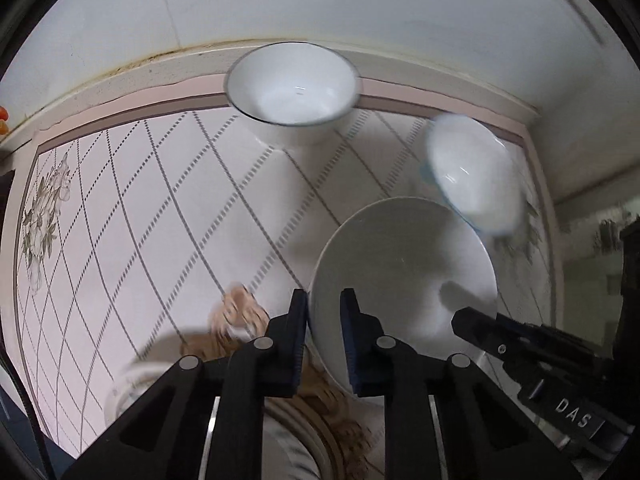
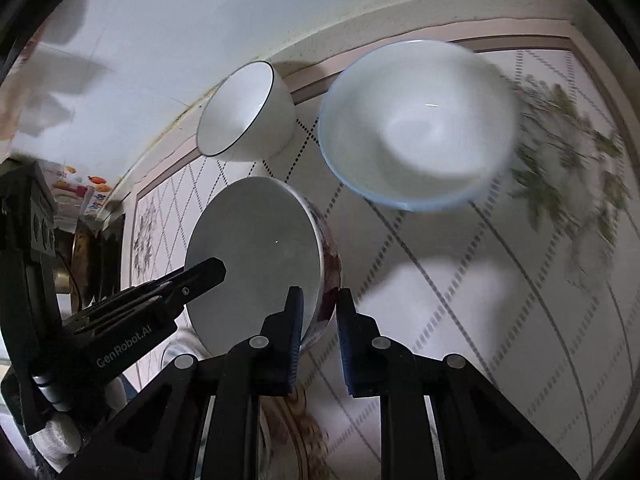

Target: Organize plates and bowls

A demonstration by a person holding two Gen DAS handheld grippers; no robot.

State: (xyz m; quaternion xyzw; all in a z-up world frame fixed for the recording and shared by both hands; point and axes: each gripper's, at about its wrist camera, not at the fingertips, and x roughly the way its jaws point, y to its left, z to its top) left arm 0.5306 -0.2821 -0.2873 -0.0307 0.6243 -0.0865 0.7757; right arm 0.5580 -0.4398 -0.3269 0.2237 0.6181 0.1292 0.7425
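Both grippers hold one large white bowl with a red floral outside [image 1: 404, 264] [image 2: 256, 256], lifted and tilted above the table. My left gripper [image 1: 323, 312] is shut on its left rim. My right gripper [image 2: 318, 312] is shut on its right rim. A white bowl with a dark rim [image 1: 292, 88] [image 2: 244, 116] stands at the back of the table. A white bowl with a light blue rim [image 1: 472, 176] [image 2: 416, 124] stands to its right, blurred. A plate with a brown patterned rim [image 1: 304, 412] [image 2: 296, 432] lies below the grippers.
The table has a white tablecloth with a diamond grid and flower prints [image 1: 160, 216] [image 2: 480, 280]. A white wall [image 1: 320, 0] runs behind the table's back edge. Dark furniture [image 2: 84, 252] stands off the table's left end.
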